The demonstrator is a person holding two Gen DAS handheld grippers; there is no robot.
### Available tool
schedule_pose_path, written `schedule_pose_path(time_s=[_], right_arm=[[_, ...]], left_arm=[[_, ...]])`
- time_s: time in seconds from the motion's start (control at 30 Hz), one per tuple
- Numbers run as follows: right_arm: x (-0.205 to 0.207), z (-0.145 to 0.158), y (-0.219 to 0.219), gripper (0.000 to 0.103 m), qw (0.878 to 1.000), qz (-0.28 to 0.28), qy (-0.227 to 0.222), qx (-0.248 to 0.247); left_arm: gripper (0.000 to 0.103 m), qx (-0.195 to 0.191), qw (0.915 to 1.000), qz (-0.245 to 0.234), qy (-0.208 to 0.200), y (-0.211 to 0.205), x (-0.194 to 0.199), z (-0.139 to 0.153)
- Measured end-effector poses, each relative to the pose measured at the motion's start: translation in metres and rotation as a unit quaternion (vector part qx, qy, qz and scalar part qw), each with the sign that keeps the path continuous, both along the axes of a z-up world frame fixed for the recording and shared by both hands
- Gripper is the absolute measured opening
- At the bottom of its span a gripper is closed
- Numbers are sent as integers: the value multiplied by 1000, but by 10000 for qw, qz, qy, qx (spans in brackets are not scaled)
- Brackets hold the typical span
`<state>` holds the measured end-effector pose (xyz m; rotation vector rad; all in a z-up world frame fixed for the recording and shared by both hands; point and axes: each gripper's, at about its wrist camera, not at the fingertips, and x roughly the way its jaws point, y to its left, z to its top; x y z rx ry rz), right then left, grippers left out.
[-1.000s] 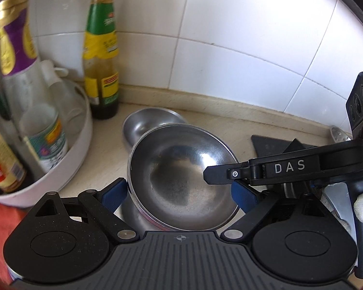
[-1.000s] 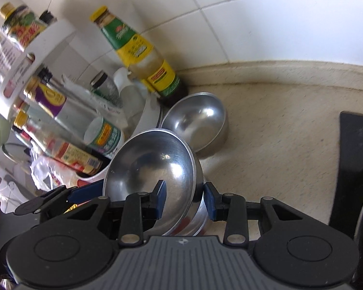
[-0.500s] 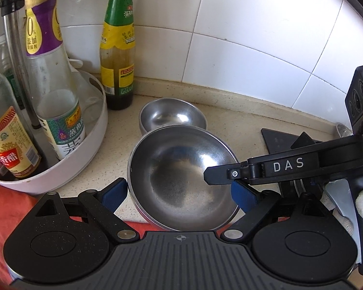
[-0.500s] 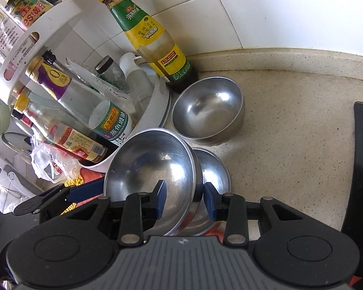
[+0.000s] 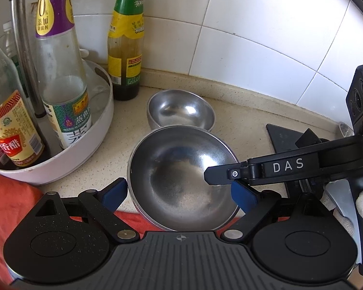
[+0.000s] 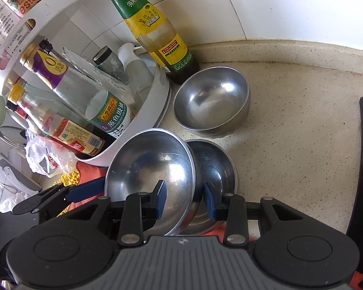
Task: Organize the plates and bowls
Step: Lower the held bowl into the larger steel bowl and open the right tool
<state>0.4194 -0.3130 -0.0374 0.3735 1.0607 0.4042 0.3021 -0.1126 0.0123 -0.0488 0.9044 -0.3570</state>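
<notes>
Lifted higher than a moment ago, the large steel bowl [image 6: 150, 169] now rides clear of the lower steel bowl [image 6: 215, 166] beneath it, which shows more fully at lower centre of the right wrist view, while the small steel bowl [image 5: 180, 111] sits further down the left wrist frame. Both tools carry the large bowl: the right gripper [image 6: 185, 199] pinches its rim, one pad inside and one outside, and the left gripper [image 5: 179, 192], spread wide, brackets the bowl with a blue pad at each side, seemingly touching. I judge the step to be separating and relocating this bowl; the next move calls for carrying it level toward the small bowl by the sauce bottle [image 5: 125, 48] and the white bottle caddy [image 5: 79, 149]. Each gripper angles downward over the speckled counter [image 6: 290, 125].
</notes>
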Motion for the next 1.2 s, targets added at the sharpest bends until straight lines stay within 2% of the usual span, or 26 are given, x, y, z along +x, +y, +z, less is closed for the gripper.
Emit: schedule_pose_path(time_s=[0.17,0.43,0.67,0.87,0.97,1.07,1.2], right_arm=[[-1,1,1,34,9996,33,-132,-256],[-4,-2,-10,35,9990,-71,-219,-371],[3,-17,-14,39,9996,-162,-2,-240],[11,-40,-19,41,9986,-298,377,239],[7,-42,-25,40,9980,-311,437,333],[-1,-36,-31,40,9985,-324,393,208],[-13,-28,-46,40,9980,-451,391,218]], left_arm=[[95,15,10000,-65,19,-5,3,-5],[96,144,9997,-172,-55,-9,2,-9],[97,171,9998,-52,-1,-4,8,-13],[95,-83,9990,-133,416,-6,22,-32],[93,-197,9983,-174,522,-8,24,-38],[93,-319,9974,-282,582,-12,23,-37],[95,-260,9971,-530,490,-27,15,-30]])
